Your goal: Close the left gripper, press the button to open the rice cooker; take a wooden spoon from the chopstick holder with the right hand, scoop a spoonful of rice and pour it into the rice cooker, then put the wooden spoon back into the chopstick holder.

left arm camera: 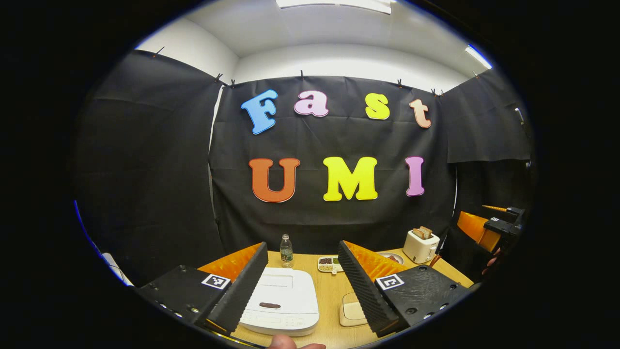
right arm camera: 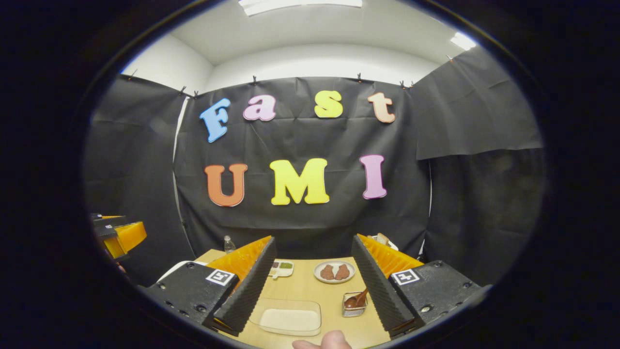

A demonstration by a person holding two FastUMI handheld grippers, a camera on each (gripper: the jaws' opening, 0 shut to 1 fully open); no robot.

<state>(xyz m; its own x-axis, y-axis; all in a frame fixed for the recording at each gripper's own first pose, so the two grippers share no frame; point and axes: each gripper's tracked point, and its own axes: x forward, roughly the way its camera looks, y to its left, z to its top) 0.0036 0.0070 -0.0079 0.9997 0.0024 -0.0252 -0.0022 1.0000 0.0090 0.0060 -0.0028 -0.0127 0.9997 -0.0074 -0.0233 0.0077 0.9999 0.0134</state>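
On the light wooden table (left arm camera: 334,291) we see the white rice cooker (left arm camera: 283,300) with its flat lid down. It sits low in the left gripper view, between the fingers of the left gripper (left arm camera: 302,286). That claw is spread wide and grabs nothing.

Next to the cooker, on its right, we spot a clear plastic box with white rice inside (right arm camera: 289,317). It lies between the fingers of the right gripper (right arm camera: 314,286) in the right gripper view. That claw is spread wide too and grabs nothing.

At the back right of the table stands a white toaster with bread slices sticking up (left arm camera: 421,245).

Near the far edge sits a round white plate with two brown pieces of food (right arm camera: 334,272).

A small clear water bottle (left arm camera: 286,250) stands behind the cooker.

Beside the bottle lies a little white tray with small food parts (left arm camera: 329,264).

Just right of the rice box sits the small shiny chopstick holder (right arm camera: 354,305), and the brown wooden spoon (right arm camera: 357,299) leans out of it.
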